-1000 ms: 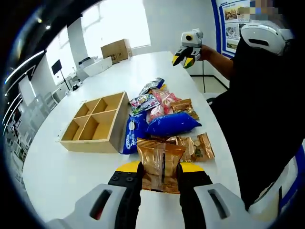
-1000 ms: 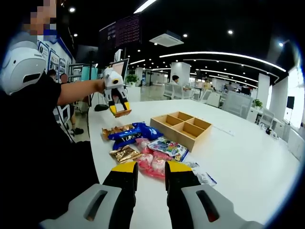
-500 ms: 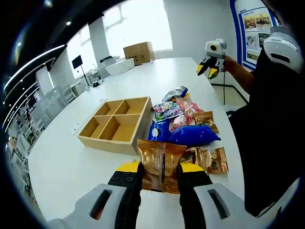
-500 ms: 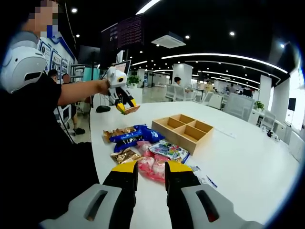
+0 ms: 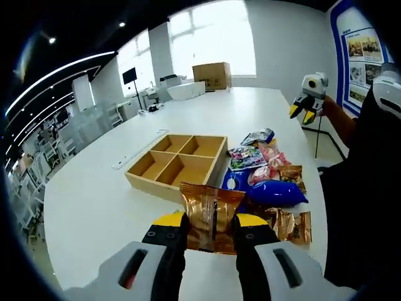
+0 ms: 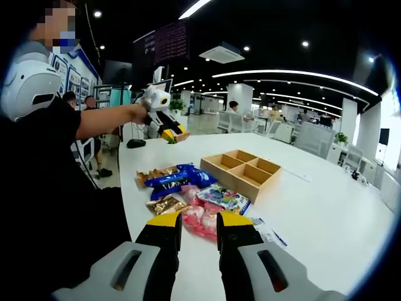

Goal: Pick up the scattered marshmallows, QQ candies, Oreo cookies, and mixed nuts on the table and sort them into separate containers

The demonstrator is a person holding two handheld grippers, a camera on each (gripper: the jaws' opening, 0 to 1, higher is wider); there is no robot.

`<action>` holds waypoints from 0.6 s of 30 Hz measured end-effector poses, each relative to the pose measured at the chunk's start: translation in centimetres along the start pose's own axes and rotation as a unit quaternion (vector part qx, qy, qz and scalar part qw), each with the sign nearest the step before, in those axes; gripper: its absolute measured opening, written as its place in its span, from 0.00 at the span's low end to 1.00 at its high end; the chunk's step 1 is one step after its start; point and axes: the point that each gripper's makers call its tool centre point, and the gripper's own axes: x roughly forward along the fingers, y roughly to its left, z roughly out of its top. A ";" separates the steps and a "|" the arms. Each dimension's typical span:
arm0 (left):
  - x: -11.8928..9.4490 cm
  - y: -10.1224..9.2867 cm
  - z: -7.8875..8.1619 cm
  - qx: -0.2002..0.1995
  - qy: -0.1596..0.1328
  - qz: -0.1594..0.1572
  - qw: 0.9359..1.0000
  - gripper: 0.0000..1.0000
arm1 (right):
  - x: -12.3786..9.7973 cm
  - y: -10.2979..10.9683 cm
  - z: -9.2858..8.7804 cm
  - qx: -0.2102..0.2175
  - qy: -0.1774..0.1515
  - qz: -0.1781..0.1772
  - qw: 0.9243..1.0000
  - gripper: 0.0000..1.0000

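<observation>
Two yellow-tipped jaws of the left gripper [image 5: 212, 224] pinch a brown foil snack packet [image 5: 211, 213], held upright above the near edge of the white table [image 5: 94, 207]. Just beyond it, in the left gripper view, more brown foil packets [image 5: 289, 224] lie at the near right, then a blue cookie bag [image 5: 274, 192], then pink candy bags [image 5: 269, 164] and a colourful candy packet [image 5: 246, 157] farther along the table's right side. Left of that row sits the wooden tray [image 5: 178, 167], four compartments, touching the blue bag's end. Far right, the right gripper [image 5: 302, 113] hangs in the air on the person's outstretched arm.

In the right gripper view, the right gripper [image 6: 192, 227] has its jaws a narrow gap apart with nothing between them, above the pink candy bags [image 6: 197, 217]. Past them lie the blue cookie bag [image 6: 175, 177] and wooden tray [image 6: 247, 169]. Farther off, the left gripper [image 6: 171, 133] carries its brown packet over the table's far end.
</observation>
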 end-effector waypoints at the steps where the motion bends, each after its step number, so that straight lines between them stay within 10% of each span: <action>1: 0.0 0.1 0.1 -0.003 -0.002 0.001 1.000 0.33 | 0.0 0.0 0.0 0.000 0.000 0.000 1.000 0.19; 18: 0.5 2.4 1.8 -0.041 -0.027 0.039 0.998 0.33 | 0.0 0.0 -0.3 0.007 -0.002 -0.001 1.000 0.19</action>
